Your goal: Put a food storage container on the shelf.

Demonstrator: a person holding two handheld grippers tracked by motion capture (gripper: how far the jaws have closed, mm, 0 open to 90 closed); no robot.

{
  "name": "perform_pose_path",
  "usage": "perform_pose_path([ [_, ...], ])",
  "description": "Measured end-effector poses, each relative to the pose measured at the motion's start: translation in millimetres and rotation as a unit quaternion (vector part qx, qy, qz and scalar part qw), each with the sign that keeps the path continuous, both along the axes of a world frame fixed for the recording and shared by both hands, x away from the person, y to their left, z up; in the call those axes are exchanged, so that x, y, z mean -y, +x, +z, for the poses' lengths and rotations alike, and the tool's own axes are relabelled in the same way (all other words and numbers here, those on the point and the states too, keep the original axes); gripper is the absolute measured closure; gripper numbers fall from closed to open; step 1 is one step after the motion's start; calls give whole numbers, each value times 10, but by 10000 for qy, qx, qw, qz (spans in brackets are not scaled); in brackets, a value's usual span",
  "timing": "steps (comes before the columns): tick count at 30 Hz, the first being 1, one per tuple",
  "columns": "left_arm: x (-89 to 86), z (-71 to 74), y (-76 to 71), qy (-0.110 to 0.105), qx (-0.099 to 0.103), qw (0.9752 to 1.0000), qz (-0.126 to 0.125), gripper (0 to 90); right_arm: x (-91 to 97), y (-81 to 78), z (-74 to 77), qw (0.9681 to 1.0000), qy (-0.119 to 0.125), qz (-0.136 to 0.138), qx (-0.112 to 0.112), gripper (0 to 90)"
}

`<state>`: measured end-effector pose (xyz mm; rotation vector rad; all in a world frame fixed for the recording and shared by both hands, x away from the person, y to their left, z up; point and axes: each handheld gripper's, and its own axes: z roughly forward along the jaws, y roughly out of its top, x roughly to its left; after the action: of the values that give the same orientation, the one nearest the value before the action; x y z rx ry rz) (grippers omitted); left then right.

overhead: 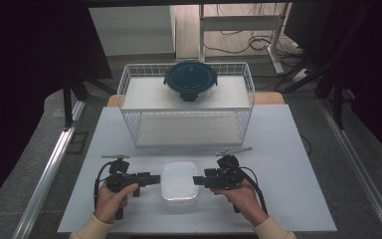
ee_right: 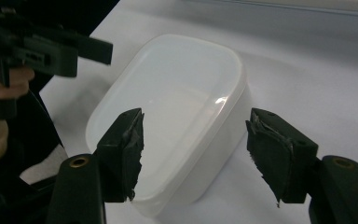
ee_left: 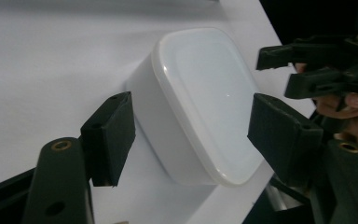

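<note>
A white rectangular plastic container (overhead: 179,181) with its lid on lies near the table's front edge, between my two grippers. My left gripper (overhead: 154,178) points at its left side, held level in a hand. In the left gripper view the container (ee_left: 200,98) lies between the spread jaws of that gripper (ee_left: 196,135), and the pads stand off it. My right gripper (overhead: 198,180) points at the right side. In the right gripper view its jaws (ee_right: 203,151) straddle the container's near end (ee_right: 177,107) without touching it. Both grippers are open.
A white wire rack (overhead: 124,84) stands at the back of the white table (overhead: 288,149), with a round dark blue lidded bowl (overhead: 190,79) on its upper shelf. Dark curtains, a metal frame and floor cables surround the table.
</note>
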<state>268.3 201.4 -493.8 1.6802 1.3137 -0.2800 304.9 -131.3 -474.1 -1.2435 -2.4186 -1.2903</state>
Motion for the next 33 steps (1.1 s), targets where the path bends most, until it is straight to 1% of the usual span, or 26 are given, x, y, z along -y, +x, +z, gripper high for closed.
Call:
perform_pose_path([
  [2, 29, -32, 12, 21, -45, 10000, -10, 330, -12, 29, -27, 9999, 74, -41, -133, 361],
  [6, 56, -75, 26, 57, -100, 9999, -34, 345, -21, 45, -94, 9996, 3, -108, -255, 357],
  [10, 87, -124, 52, -18, -187, 9998, -53, 361, -15, 62, -173, 9987, 93, -159, -483, 357],
  [12, 116, -138, 58, 21, -196, 9998, -75, 375, -19, 66, -201, 9983, 116, -142, -553, 377],
  [14, 148, -155, 63, 31, -224, 9996, -149, 401, -15, 69, -216, 9978, 169, -128, -633, 423],
  [16, 163, -165, 64, -21, -231, 9996, -170, 436, -10, 71, -228, 9972, 221, -151, -693, 454],
  [17, 167, -164, 64, -27, -238, 9995, -194, 467, -4, 73, -235, 9968, 252, -153, -736, 476],
  [19, 179, -167, 62, -42, -252, 9994, -227, 496, -1, 77, -243, 9962, 305, -143, -806, 500],
  [21, 193, -170, 56, -42, -265, 9993, -246, 536, -6, 79, -260, 9948, 382, -92, -943, 534],
  [23, 201, -173, 44, 34, -249, 9995, -200, 556, -7, 77, -277, 9931, 474, -69, -1071, 550],
  [24, 196, -177, 42, 20, -261, 9995, -184, 579, -1, 76, -279, 9926, 500, -98, -1104, 567],
  [26, 178, -184, 40, -88, -318, 9994, -82, 608, 32, 75, -272, 9910, 605, -180, -1176, 643],
  [27, 175, -183, 37, -128, -315, 9994, -59, 642, 50, 68, -262, 9899, 665, -254, -1228, 657],
  [28, 174, -182, 34, -154, -318, 9994, -41, 653, 57, 63, -261, 9896, 663, -266, -1248, 665],
  [29, 169, -176, 23, -171, -311, 9994, -30, 661, 66, 58, -260, 9890, 692, -278, -1274, 674],
  [31, 152, -161, 8, -196, -267, 9994, -80, 687, 96, 46, -259, 9868, 830, -327, -1353, 704],
  [32, 148, -144, -4, -231, -228, 9995, -63, 700, 110, 41, -254, 9858, 888, -334, -1385, 720],
  [33, 147, -129, -13, -217, -190, 9996, -57, 713, 131, 36, -245, 9849, 973, -333, -1396, 737],
])
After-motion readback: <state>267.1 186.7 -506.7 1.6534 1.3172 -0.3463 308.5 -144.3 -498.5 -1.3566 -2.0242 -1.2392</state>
